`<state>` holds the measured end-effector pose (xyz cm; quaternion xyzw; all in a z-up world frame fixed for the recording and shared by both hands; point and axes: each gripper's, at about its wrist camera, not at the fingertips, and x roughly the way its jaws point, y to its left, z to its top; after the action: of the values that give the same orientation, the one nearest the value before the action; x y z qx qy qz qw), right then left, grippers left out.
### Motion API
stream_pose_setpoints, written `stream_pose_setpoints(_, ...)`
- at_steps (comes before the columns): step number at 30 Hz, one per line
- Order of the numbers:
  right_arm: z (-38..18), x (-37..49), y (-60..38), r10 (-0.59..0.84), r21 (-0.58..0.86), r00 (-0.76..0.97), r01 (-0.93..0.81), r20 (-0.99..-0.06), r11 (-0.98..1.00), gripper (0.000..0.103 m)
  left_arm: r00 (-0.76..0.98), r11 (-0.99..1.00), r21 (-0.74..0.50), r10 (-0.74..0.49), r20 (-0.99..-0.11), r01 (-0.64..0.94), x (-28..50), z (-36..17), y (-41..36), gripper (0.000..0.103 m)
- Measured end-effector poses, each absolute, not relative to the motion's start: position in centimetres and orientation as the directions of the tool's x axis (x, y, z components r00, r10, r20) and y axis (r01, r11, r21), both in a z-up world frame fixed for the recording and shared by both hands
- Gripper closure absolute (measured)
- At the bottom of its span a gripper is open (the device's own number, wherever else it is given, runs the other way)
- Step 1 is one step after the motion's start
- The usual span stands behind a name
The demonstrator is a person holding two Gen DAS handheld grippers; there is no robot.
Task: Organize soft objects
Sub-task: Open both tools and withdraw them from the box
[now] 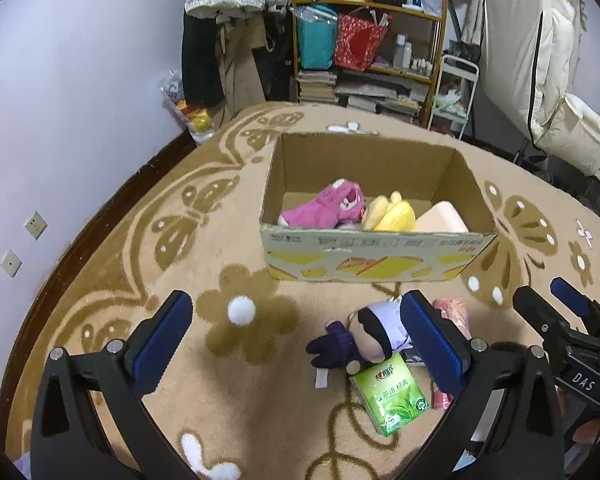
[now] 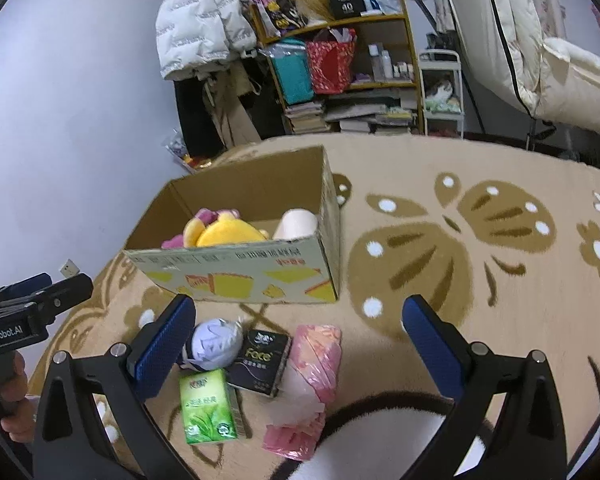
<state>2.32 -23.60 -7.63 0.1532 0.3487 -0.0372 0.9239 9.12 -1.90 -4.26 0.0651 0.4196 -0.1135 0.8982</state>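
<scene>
An open cardboard box [image 1: 380, 258] stands on the carpet and holds a pink plush [image 1: 328, 206], a yellow plush [image 1: 390, 212] and a cream soft block [image 1: 440, 218]. In front of it lie a purple-and-white doll [image 1: 364, 334], a green tissue pack [image 1: 394, 396] and a pink wrapped bundle [image 1: 454, 312]. My left gripper [image 1: 296, 340] is open and empty above the doll's left side. In the right wrist view the box [image 2: 236, 270] is at left, with the doll [image 2: 214, 340], green pack [image 2: 206, 406], black tissue pack [image 2: 262, 362] and pink bundle [image 2: 308, 384] between my open right gripper's [image 2: 296, 344] fingers.
A beige carpet [image 1: 228, 380] with brown butterflies covers the floor. A cluttered shelf [image 1: 368, 40], hanging coats [image 1: 220, 20] and a white bedding stack [image 1: 540, 72] stand behind the box. A wall [image 1: 80, 80] runs along the left. The right gripper's body [image 1: 572, 332] shows at right.
</scene>
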Motion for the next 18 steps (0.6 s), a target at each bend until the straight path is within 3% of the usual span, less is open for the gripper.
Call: stream_pose_setpoints(18,-12.6,4.6,-24.8,0.055,0.274,0.613,0.269,-0.788,0.923,0.001,0.481,0.943,0.019,-0.153,-0.863,0.333,10.2,-9.0,-4.8,0.000)
